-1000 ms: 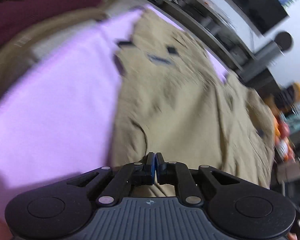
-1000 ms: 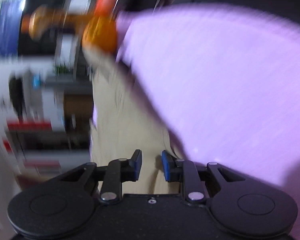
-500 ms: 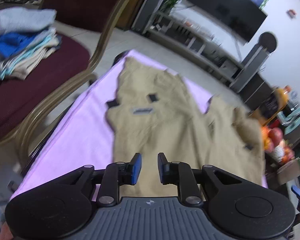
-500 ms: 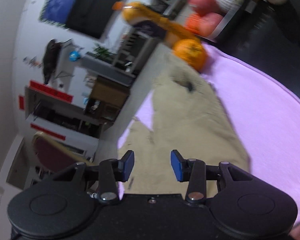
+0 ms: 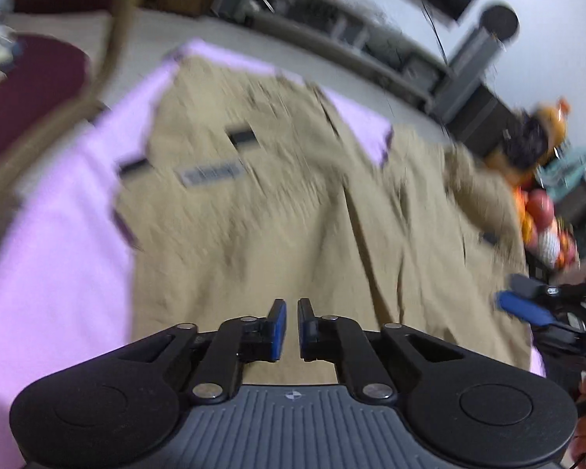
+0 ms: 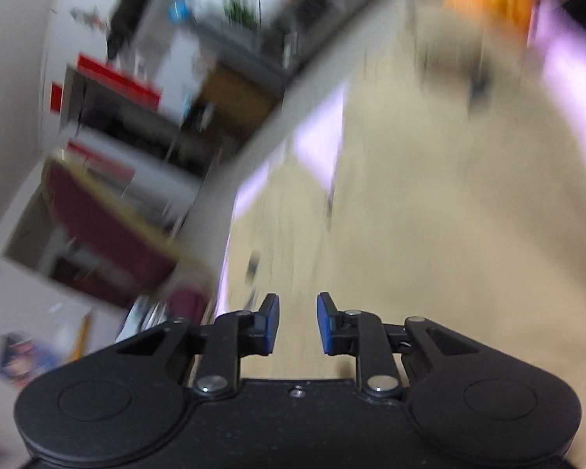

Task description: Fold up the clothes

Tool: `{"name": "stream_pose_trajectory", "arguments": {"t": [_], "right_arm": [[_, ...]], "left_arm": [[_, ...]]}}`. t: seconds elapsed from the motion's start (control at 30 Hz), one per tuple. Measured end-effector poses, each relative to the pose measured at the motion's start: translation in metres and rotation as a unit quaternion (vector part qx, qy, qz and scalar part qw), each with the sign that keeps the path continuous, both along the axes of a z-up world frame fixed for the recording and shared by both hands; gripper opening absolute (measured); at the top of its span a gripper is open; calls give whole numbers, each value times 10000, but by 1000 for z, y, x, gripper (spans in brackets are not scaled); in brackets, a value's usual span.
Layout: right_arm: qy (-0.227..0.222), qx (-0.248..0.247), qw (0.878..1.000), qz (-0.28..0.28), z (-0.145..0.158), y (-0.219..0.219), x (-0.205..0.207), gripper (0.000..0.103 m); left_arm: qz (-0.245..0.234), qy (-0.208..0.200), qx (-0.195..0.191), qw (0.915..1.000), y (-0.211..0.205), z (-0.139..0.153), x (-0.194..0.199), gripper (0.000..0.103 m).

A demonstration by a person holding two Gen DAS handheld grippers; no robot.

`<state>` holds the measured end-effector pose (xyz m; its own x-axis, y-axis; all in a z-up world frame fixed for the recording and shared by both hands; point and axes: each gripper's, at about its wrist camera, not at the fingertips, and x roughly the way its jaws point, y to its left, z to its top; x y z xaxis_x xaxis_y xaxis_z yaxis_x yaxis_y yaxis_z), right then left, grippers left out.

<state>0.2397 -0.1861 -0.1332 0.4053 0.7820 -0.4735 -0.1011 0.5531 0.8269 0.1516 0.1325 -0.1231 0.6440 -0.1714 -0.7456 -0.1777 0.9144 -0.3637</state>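
Tan trousers (image 5: pixel 273 211) lie spread on a lilac cloth (image 5: pixel 50 273) over the table, waistband with dark belt loops at the far left. My left gripper (image 5: pixel 287 326) hovers above the near edge of the trousers, jaws slightly apart and empty. My right gripper (image 6: pixel 297 322) is open and empty over the trousers (image 6: pixel 429 234); it also shows at the right edge of the left wrist view (image 5: pixel 527 308). Both views are motion-blurred.
A maroon chair with a wooden frame (image 5: pixel 39 90) stands left of the table. Orange and red toys and fruit (image 5: pixel 539 195) sit at the table's far right end. A TV stand and shelves (image 5: pixel 351 39) line the far wall.
Both grippers have opened and let go of the trousers, lifted, then dropped back lower toward the cloth. The left jaws have narrowed a little since half a second ago.
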Motion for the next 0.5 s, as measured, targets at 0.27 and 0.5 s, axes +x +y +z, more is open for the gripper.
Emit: {"name": "stream_pose_trajectory", "arguments": {"t": [0.27, 0.5], "right_arm": [[812, 76, 9967, 12, -74, -16, 43, 7], [11, -673, 9611, -2679, -57, -133, 51, 0]], "left_arm": [[614, -156, 379, 9973, 26, -26, 51, 11], [1527, -172, 1141, 9815, 63, -19, 80, 12]]}}
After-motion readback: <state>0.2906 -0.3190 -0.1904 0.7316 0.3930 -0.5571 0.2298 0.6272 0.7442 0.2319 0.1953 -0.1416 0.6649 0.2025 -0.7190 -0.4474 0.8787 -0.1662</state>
